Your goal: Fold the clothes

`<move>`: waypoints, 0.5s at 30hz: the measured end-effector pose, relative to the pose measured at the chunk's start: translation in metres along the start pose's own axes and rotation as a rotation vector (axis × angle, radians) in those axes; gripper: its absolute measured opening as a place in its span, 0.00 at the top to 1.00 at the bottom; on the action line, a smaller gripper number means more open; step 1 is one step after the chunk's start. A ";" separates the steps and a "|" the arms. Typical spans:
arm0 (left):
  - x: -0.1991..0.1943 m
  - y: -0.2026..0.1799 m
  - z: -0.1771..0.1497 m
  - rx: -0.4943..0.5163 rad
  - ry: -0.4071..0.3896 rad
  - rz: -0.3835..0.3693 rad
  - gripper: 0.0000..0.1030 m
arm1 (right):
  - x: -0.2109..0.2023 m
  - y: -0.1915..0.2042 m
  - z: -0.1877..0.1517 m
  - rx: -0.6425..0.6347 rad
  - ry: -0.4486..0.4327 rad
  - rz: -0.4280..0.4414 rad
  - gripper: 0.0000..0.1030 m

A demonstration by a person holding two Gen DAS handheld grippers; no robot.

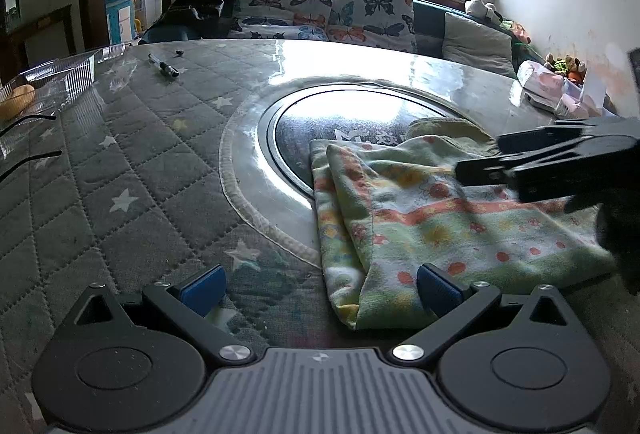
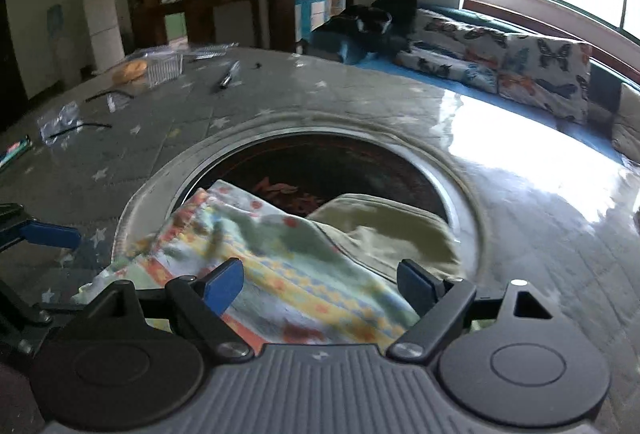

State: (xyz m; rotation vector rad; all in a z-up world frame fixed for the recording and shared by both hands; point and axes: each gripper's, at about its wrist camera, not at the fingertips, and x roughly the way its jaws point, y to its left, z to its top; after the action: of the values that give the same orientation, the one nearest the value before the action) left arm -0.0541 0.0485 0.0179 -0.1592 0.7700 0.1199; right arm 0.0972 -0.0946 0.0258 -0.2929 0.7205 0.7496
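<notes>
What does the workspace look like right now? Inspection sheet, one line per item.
Surface: round table with grey star-quilted cover under clear film, dark glass turntable at centre.
Job's things: patterned cloth, partly folded, lying over the turntable's edge; olive garment beneath it.
Clutter: pen, clear plastic tray, pink packets.
Grippers: left claw open beside the cloth's near corner; right claw open above the cloth.
Cables: thin black wires at table edge.
Surroundings: butterfly cushions, window, soft toys.
</notes>
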 end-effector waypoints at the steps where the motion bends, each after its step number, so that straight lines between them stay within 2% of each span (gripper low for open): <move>1: 0.000 0.000 0.000 0.000 0.000 -0.001 0.00 | 0.005 0.003 0.002 -0.005 0.007 -0.003 0.16; 9: 0.000 0.000 0.000 0.003 -0.003 -0.002 0.00 | 0.029 -0.002 0.008 0.004 0.043 -0.072 0.14; 15: 0.000 0.001 0.001 -0.002 0.004 -0.005 0.00 | 0.010 0.002 0.013 -0.003 -0.005 -0.063 0.14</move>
State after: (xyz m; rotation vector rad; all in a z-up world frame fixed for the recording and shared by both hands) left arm -0.0537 0.0498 0.0189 -0.1633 0.7730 0.1162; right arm 0.1069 -0.0818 0.0288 -0.3155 0.7027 0.6917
